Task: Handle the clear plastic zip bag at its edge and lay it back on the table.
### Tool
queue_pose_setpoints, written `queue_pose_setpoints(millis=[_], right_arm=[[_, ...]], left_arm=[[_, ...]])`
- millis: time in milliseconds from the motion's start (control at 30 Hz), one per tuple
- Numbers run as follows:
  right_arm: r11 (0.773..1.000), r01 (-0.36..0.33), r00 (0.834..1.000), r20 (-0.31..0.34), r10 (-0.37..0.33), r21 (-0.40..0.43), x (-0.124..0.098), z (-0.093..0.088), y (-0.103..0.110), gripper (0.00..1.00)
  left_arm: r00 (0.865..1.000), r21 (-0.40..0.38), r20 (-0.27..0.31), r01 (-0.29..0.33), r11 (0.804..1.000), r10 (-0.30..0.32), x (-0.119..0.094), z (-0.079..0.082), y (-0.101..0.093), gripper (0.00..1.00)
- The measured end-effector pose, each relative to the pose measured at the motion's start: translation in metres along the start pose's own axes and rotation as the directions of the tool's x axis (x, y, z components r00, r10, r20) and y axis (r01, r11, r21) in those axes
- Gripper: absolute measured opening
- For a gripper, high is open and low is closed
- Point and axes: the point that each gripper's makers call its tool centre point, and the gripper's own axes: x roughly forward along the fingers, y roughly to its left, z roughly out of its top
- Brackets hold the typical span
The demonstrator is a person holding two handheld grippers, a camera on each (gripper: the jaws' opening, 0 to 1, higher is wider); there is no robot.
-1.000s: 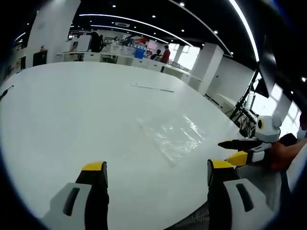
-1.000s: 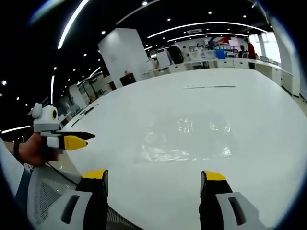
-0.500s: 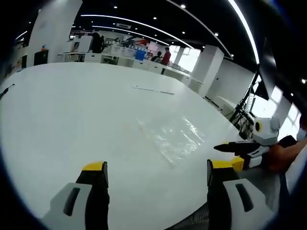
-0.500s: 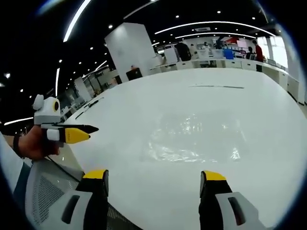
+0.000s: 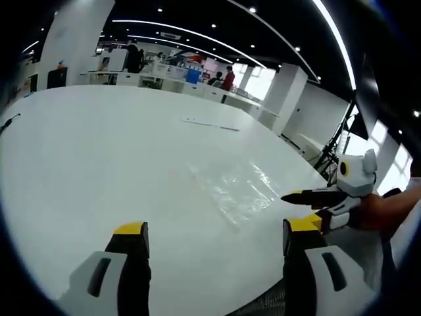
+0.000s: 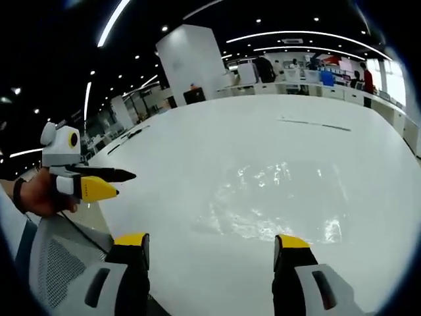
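The clear plastic zip bag (image 5: 240, 187) lies flat and crinkled on the white table (image 5: 92, 151), near its right edge in the left gripper view. My left gripper (image 5: 216, 228) stands open short of the bag, nothing between its jaws. My right gripper (image 5: 304, 207) comes in from the right, held in a hand, its black and yellow fingers apart and pointing at the bag's near corner without touching it. In the right gripper view the bag (image 6: 276, 201) lies just ahead of my open right gripper (image 6: 210, 241), and the left gripper (image 6: 118, 183) hovers open at the left.
A thin dark strip (image 5: 210, 124) lies farther out on the table. A mesh chair back (image 6: 59, 263) sits below the table edge by the person's hand (image 6: 36, 196). A black stand (image 5: 332, 151) rises beyond the table's right edge. Desks and people fill the far background.
The right gripper has moved in towards the bag's near corner and risen slightly. The bag has stayed flat on the table. The left gripper has barely shifted.
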Motion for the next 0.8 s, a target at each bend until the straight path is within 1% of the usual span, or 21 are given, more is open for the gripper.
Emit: queue_pose_setpoints(millis=[100,233,333,533,667,800], right_arm=[[1.0,-0.006,1.0,-0.016,0.006,-0.016,0.007,0.0,0.0,0.76],[1.0,-0.018,0.999,-0.034,0.017,-0.016,0.016,-0.001,0.0,0.76],[0.999,-0.027,0.999,-0.037,0.026,-0.028,0.019,0.003,0.001,0.76],[0.999,-0.021,0.999,-0.044,0.02,-0.03,0.03,0.008,-0.002,0.76],[0.999,-0.014,0.999,-0.04,0.013,-0.03,0.039,0.014,-0.01,0.75],[0.999,-0.006,0.999,-0.044,0.005,-0.036,0.047,0.015,-0.01,0.75]], left_arm=[[1.0,0.0,-0.003,0.001,1.0,-0.001,0.0,-0.001,0.0,0.82],[1.0,0.007,-0.009,0.004,1.0,-0.003,0.001,-0.002,0.001,0.82],[1.0,0.007,-0.01,0.006,1.0,-0.006,0.001,-0.003,0.0,0.82],[1.0,0.015,-0.018,0.01,1.0,-0.01,0.0,-0.004,-0.003,0.82],[1.0,0.022,-0.024,0.014,1.0,-0.013,0.001,-0.005,-0.004,0.82],[1.0,0.018,-0.025,0.014,1.0,-0.014,0.002,-0.006,-0.003,0.82]])
